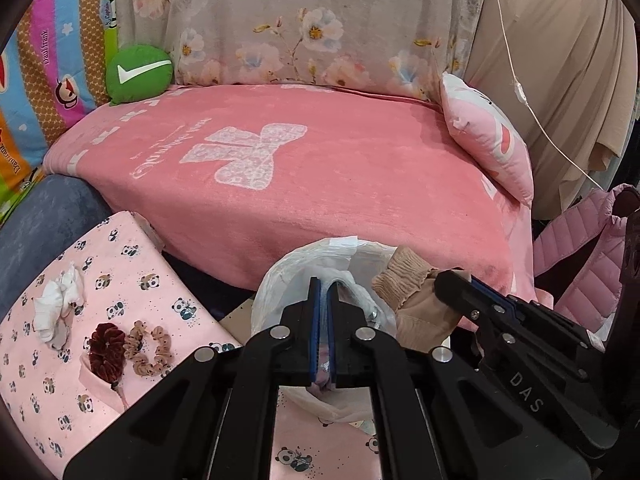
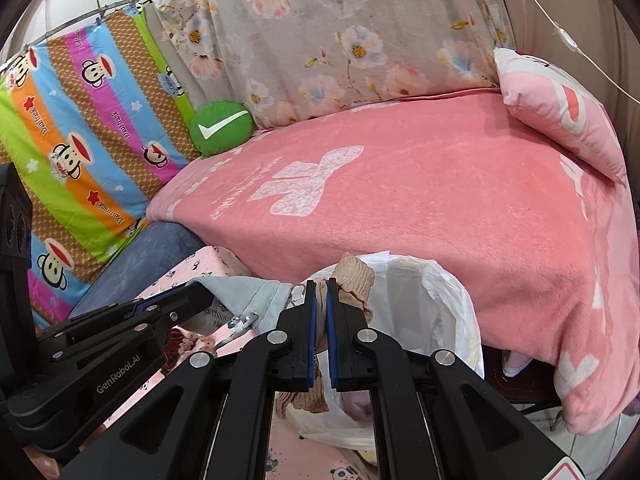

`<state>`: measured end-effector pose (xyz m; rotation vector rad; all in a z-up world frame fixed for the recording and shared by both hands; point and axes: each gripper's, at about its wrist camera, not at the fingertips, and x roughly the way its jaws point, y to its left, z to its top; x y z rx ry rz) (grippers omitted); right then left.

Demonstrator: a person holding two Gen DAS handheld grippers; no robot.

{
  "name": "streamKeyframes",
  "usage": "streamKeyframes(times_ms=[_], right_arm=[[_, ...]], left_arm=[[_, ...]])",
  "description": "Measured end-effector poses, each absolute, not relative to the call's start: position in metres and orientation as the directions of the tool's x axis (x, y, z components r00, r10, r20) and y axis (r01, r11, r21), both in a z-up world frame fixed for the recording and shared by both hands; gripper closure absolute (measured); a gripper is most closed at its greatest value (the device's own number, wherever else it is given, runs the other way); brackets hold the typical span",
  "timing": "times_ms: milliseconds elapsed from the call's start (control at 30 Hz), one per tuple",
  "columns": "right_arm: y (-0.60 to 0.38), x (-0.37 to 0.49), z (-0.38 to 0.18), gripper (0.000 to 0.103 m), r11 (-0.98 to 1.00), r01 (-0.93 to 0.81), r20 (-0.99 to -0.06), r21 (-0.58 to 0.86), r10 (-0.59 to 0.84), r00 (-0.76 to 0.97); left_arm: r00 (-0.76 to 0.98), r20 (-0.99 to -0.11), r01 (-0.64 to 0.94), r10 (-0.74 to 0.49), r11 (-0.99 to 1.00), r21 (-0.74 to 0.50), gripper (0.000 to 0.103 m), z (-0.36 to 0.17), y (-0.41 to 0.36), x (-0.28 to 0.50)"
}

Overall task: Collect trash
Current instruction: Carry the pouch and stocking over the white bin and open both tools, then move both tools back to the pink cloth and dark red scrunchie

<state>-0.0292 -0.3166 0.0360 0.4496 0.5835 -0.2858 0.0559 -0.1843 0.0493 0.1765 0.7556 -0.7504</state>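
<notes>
Both views are evenly and softly lit, bright, with no harsh glare. Shadows are faint, deepest under the pink blanket's [image 1: 320, 168] front edge. Focus is sharp at centre; fisheye bending curves the edges, and dark vignette fills the corners.

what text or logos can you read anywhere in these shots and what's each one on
"DAS" on the right gripper arm, seen from the left wrist.
"GenRobot.AI" on the left gripper arm, seen from the right wrist.
"Daul frank", repeated on the striped monkey sheet.
White check mark, no words, on the green cushion.
Large "R" on the pink blanket; the script beside it is too blurred to read.
Print on the grey cloth in the left gripper is partly hidden, unreadable.
</notes>
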Motion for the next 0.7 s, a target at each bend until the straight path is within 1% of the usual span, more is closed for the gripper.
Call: streamKeyframes(times_ms=[100,167,233,267,367,433,567,700], right_arm=[[-0.320,-0.028,0.033,0.096,0.863,0.389,-0.593,0.323,-0.136,0.794],[-0.321,-0.028,0.031,0.094,0.858,0.395,-0.597,0.329,-0.135,0.791],[-0.323,-0.028,0.030,0.092,0.852,0.401,-0.595,0.338,-0.137,0.792],[-0.321,-0.028,0.030,0.092,0.851,0.402,-0.596,0.337,-0.138,0.791],[-0.320,-0.026,0.029,0.092,0.853,0.404,-0.600,0.331,-0.140,0.788],[-0.319,-0.025,0.029,0.090,0.854,0.402,-0.601,0.331,-0.137,0.787],[-0.314,-0.023,0.029,0.081,0.860,0.391,-0.601,0.329,-0.129,0.789],[-0.306,-0.019,0.029,0.080,0.868,0.377,-0.606,0.323,-0.116,0.787]], left_arm=[[0.478,-0.687,0.667,-0.547,0.735,-0.121,0.098,0.047,-0.188,0.058],[0.471,-0.695,0.659,-0.543,0.740,-0.131,0.087,0.043,-0.188,0.060],[0.498,-0.693,0.638,-0.521,0.761,-0.114,0.050,0.042,-0.186,0.060],[0.518,-0.685,0.627,-0.512,0.772,-0.103,0.045,0.043,-0.185,0.059],[0.531,-0.685,0.616,-0.499,0.782,-0.093,0.044,0.041,-0.181,0.060],[0.537,-0.686,0.606,-0.492,0.790,-0.093,0.044,0.040,-0.178,0.061],[0.545,-0.687,0.590,-0.480,0.802,-0.093,0.044,0.039,-0.171,0.064],[0.553,-0.687,0.574,-0.471,0.813,-0.096,0.044,0.038,-0.163,0.066]])
